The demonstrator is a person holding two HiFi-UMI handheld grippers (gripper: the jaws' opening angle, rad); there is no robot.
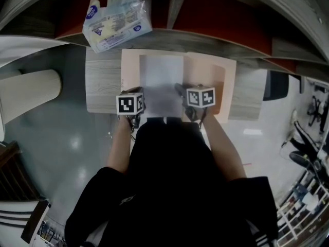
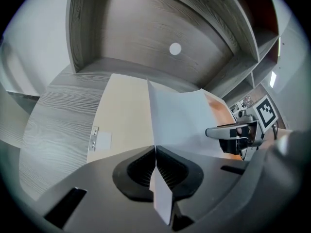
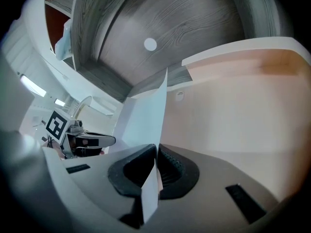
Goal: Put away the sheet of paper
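Note:
A white sheet of paper (image 1: 161, 86) lies over an open peach folder (image 1: 208, 78) on a small wooden table (image 1: 103, 86). My left gripper (image 1: 136, 115) is shut on the sheet's near left corner. My right gripper (image 1: 191, 112) is shut on its near right corner. In the left gripper view the paper (image 2: 180, 120) runs edge-on between the closed pads of the left gripper (image 2: 156, 152), above the folder (image 2: 121, 115), with the right gripper (image 2: 237, 132) at the far side. In the right gripper view the sheet (image 3: 143, 118) is pinched in the right gripper (image 3: 155, 153), and the left gripper (image 3: 86, 141) holds its other corner.
A plastic-wrapped package (image 1: 117, 22) sits on the shelf unit behind the table. Wooden shelf compartments (image 2: 160, 38) rise just beyond the folder. A pale rounded seat (image 1: 28, 94) stands on the floor to the left. Cluttered racks (image 1: 308, 189) are at the right.

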